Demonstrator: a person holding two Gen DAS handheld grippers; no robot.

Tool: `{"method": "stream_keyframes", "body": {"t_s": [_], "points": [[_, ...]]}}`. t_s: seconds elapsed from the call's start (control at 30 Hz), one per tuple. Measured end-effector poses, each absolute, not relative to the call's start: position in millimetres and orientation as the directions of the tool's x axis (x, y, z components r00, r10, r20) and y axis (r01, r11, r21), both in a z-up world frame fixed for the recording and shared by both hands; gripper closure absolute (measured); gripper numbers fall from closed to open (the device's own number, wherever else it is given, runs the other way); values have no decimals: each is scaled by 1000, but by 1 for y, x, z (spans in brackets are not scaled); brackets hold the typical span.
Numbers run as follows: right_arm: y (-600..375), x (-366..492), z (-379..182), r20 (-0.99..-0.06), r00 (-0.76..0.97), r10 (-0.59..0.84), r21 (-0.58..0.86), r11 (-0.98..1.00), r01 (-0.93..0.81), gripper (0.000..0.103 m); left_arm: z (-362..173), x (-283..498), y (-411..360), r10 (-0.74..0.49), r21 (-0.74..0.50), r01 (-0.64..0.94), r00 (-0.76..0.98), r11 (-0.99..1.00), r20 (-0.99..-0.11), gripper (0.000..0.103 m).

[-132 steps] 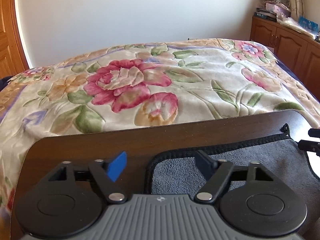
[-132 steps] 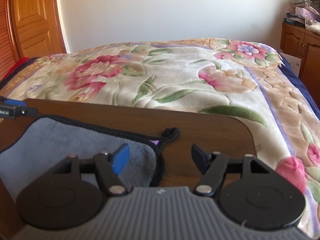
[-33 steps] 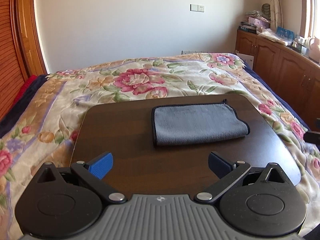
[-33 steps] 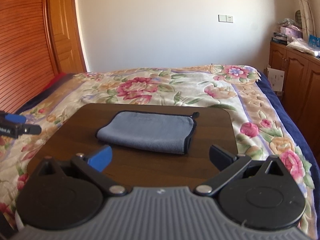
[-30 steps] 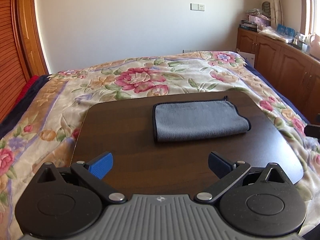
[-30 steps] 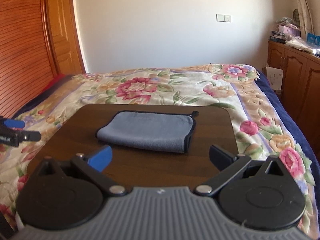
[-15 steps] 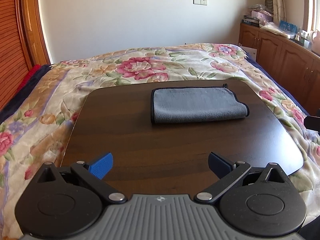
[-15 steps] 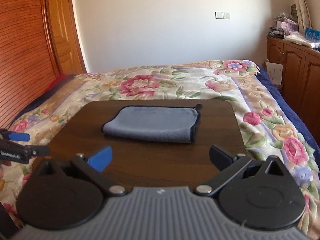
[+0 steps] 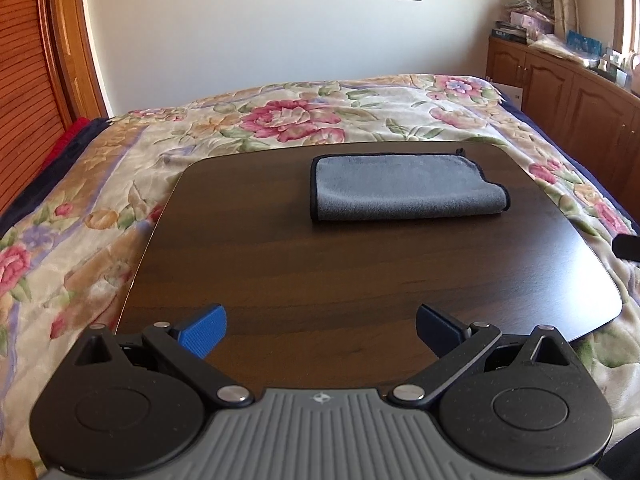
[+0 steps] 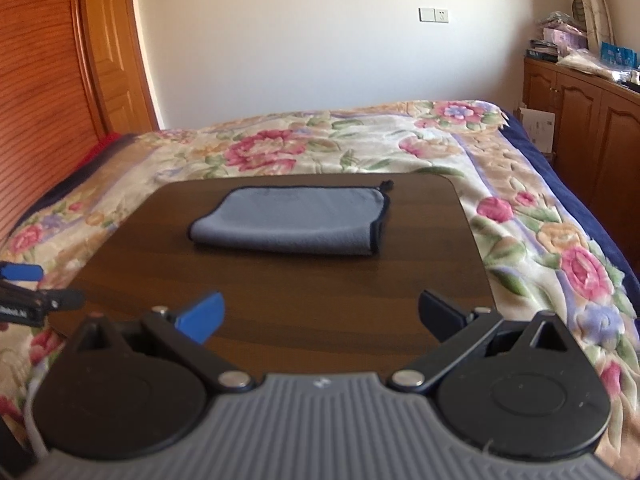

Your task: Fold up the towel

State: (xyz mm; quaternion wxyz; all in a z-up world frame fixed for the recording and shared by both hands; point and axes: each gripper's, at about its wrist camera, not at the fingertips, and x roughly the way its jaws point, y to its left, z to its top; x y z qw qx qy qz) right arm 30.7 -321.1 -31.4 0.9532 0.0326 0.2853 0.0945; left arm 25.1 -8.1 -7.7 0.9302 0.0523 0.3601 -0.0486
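Nearest, at six o'clock, the left gripper [image 9: 318, 326] and right gripper [image 10: 320, 316] hover over the dark wooden table [image 9: 360, 272], jaws spread wide, gripping nothing. Beyond, toward twelve o'clock, the folded grey towel [image 9: 404, 188] lies flat; a floral bedspread [image 9: 288, 120] stretches behind.

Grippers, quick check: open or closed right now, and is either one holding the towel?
Left gripper: open, holding nothing.
Right gripper: open, holding nothing.
The towel lies folded on the table, clear of both.
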Motion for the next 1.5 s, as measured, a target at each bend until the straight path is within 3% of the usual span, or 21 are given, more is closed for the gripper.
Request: {"method": "stream_keyframes", "body": {"t_s": [1.5], "points": [[-319, 31, -45, -566, 804, 182, 97, 983, -154, 0, -24, 28, -1, -32, 41, 85, 714, 996, -699, 3]]}}
